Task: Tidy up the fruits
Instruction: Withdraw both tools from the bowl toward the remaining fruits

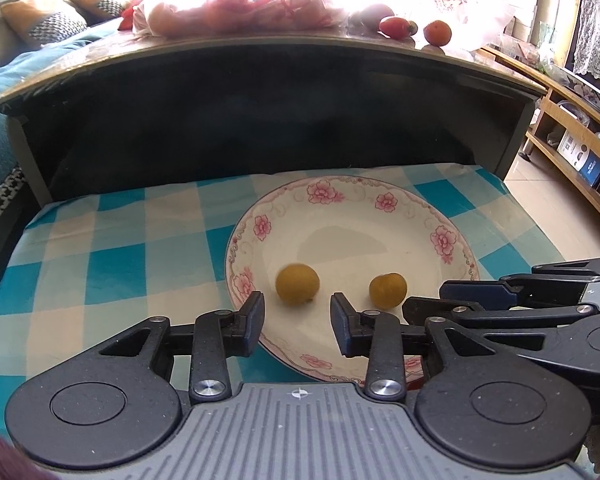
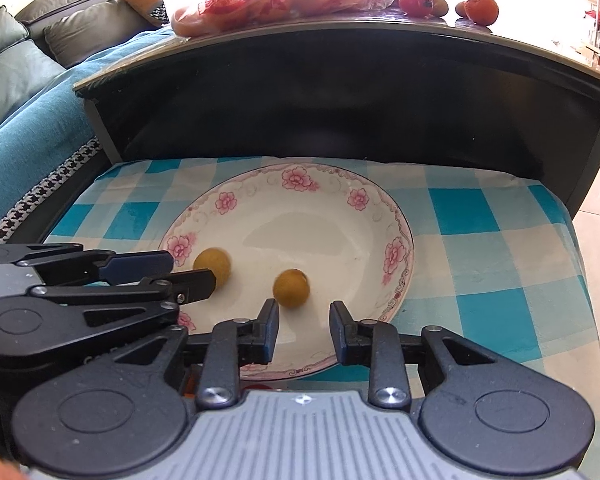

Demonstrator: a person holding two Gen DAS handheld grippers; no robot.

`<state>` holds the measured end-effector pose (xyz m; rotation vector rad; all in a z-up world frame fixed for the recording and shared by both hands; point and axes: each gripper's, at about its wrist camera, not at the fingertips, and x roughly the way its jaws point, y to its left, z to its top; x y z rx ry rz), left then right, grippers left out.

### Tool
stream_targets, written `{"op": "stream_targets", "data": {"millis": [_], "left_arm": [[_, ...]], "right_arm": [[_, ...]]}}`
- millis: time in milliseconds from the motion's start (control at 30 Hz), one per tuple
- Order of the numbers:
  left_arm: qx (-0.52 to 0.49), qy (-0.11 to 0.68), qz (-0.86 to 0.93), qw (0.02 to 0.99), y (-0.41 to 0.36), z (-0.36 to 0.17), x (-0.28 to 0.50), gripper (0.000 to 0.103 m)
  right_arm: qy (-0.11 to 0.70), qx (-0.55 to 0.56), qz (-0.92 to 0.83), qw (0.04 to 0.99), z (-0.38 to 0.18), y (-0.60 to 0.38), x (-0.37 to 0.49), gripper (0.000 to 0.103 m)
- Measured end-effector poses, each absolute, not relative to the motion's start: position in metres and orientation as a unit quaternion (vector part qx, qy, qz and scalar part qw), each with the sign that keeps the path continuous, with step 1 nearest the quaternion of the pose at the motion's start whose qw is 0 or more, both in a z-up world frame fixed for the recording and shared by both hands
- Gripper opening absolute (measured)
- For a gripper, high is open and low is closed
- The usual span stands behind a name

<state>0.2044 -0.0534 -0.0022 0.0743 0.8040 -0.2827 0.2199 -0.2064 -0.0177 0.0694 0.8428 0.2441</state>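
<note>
A white plate with pink flowers on its rim (image 1: 324, 192) (image 2: 296, 178) lies on a blue and white checked cloth (image 1: 112, 256). Two small yellow fruits rest on it. One yellow fruit (image 1: 297, 284) (image 2: 214, 266) lies just beyond the tips of my left gripper (image 1: 297, 308) (image 2: 188, 272), whose jaws stand apart and do not press it. The other yellow fruit (image 1: 387, 290) (image 2: 291, 288) lies just ahead of my right gripper (image 2: 304, 314) (image 1: 424, 298), which is also open and grips nothing. Both grippers hover side by side over the plate's near edge.
Behind the plate rises a dark table (image 1: 260, 56) with an open, shadowed space under its top. On it sit a plastic bag of orange fruit (image 1: 236, 12) and loose red fruits (image 1: 396, 26) (image 2: 416, 2). A sofa (image 2: 28, 64) stands left, wooden shelves (image 1: 572, 120) right.
</note>
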Motion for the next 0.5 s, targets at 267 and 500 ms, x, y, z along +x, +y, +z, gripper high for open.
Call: {"op": "stream_targets", "data": {"millis": [267, 500], "left_arm": [[0.038, 0.379, -0.136, 0.914, -0.046, 0.013, 0.193, 0.048], [0.04, 0.373, -0.133, 0.917, -0.036, 0.022, 0.176, 0.05]], "right_arm": [[0.4, 0.035, 0.119, 0.908, -0.006, -0.204, 0.21, 0.032], [0.39, 0.036, 0.123, 0.912, 0.009, -0.201, 0.193, 0.033]]}}
